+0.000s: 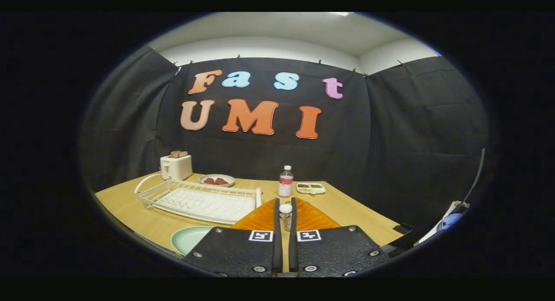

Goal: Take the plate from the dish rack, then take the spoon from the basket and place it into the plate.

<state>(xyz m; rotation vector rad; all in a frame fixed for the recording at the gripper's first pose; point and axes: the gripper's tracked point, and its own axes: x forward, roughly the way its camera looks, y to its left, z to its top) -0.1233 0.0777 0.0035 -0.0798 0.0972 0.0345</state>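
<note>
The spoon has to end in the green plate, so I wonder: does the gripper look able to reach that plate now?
Probably yes. The green plate lies bare on the table beside the gripper, in front of the dish rack, nothing between. The fingers stand nearly closed over the orange basket.

No readable word or number is showing on the things on the worktop (347, 205), and the label on the water bottle (285, 181) is appearing too small to make out. Two square black-and-white coded markers (260, 236) are sitting on the tongs (285, 200), one behind each finger, carrying patterns rather than letters. The fingers are standing close together with a narrow gap between them.
</note>
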